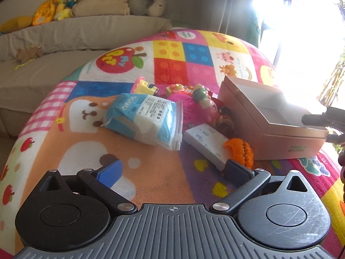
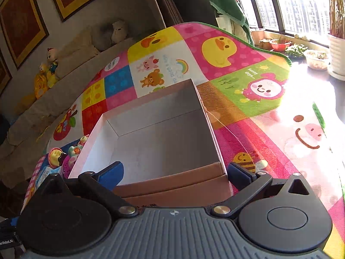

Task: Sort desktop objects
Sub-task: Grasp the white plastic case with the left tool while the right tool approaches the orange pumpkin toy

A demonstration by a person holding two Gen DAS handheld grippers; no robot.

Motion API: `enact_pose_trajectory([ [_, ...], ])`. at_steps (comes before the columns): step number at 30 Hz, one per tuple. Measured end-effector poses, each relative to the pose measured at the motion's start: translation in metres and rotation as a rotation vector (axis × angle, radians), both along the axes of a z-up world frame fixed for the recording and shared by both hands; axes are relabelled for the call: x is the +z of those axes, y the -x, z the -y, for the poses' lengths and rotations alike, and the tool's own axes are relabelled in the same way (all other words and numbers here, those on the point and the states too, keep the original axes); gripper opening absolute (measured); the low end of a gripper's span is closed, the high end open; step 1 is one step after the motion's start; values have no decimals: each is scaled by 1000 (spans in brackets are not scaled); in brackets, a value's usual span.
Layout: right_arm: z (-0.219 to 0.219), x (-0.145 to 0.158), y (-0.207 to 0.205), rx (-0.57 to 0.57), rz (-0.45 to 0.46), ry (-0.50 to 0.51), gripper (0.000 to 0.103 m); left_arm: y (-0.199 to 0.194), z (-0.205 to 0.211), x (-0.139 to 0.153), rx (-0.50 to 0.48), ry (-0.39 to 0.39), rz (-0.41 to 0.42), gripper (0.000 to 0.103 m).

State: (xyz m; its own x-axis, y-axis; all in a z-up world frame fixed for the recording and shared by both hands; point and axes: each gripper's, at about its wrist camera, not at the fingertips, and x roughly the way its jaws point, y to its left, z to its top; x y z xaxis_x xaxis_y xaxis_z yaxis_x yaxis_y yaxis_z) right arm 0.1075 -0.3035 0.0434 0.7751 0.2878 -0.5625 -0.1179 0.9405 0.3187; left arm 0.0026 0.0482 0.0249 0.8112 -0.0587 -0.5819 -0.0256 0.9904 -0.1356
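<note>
Hiding box (image 2: 151, 146) near wall, right tool (image 2: 175, 173) wide, empty; left tool (image 1: 172, 170) wide too.

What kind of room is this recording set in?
Most likely a home living room: a children's play mat on the floor, a sofa lined with stuffed toys, and potted plants by a window.

Your right tool (image 2: 175, 172) hangs over the near edge of the open cardboard box (image 2: 155, 133), its jaws spread wide with nothing between them. One blue pad (image 2: 112, 173) sits above the box's white interior; the other is just outside the box's right corner. The box rests on a colourful play mat (image 2: 248, 86). A cluster of small toys (image 2: 64, 155) lies beside its left wall.
</note>
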Motion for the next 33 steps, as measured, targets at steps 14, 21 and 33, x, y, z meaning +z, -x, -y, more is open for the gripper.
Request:
enact_pose_trajectory([
  [14, -107, 19, 52, 454, 94, 147, 74, -5, -34, 7, 145, 49, -7, 103],
  [21, -152, -17, 30, 515, -68, 107, 37, -3, -23, 20, 89, 24, -1, 103],
  [33, -63, -9, 79, 311, 60, 287, 43, -57, 57, -1, -62, 37, -119, 103],
])
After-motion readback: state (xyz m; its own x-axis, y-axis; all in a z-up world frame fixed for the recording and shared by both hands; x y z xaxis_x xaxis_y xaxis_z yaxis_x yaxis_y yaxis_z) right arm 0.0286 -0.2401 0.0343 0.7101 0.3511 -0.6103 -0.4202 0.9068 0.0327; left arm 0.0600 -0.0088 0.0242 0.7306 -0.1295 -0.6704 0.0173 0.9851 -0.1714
